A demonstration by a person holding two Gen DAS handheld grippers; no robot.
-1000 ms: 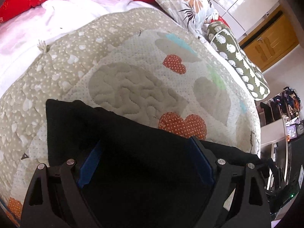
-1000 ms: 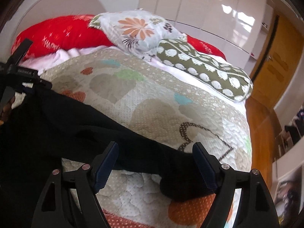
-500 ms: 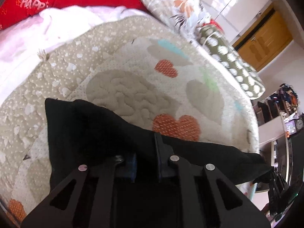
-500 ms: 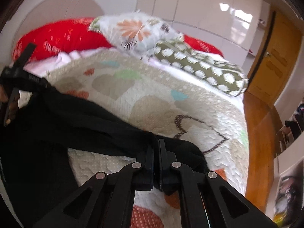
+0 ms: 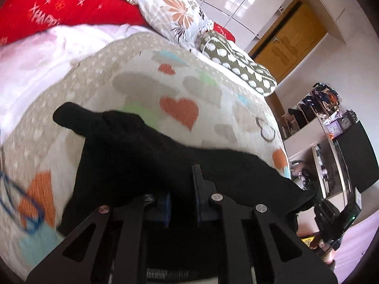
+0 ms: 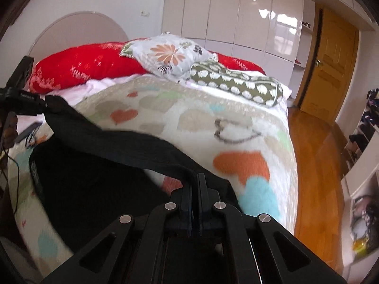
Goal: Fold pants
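— What has just changed at your jaws?

— A second ago both pairs stood wide over the cloth. Now my left gripper [image 5: 181, 197] is pinched onto a fold of the black pants [image 5: 132, 146], and my right gripper [image 6: 194, 184] is clamped nearly flat on another edge of them. Between the two, the fabric hangs as a taut band, with the rest sagging below toward the quilt [image 6: 236, 118].

— And for the folding?

— I judge the grasp is done and the lift begun: the held edge can now be carried over the lower part. The band looks twisted near my left side, so it may land uneven; the blur makes that hard to tell.

— What lies around?

— A heart-patterned quilt on a bed, under the pants. Farther off, a red pillow [image 6: 83, 64], a floral pillow [image 6: 168, 54] and a green dotted bolster [image 6: 236, 82]. Beyond them, glossy white wardrobes [image 6: 236, 11], a wooden door [image 6: 331, 71] and a wood floor [image 6: 315, 165].
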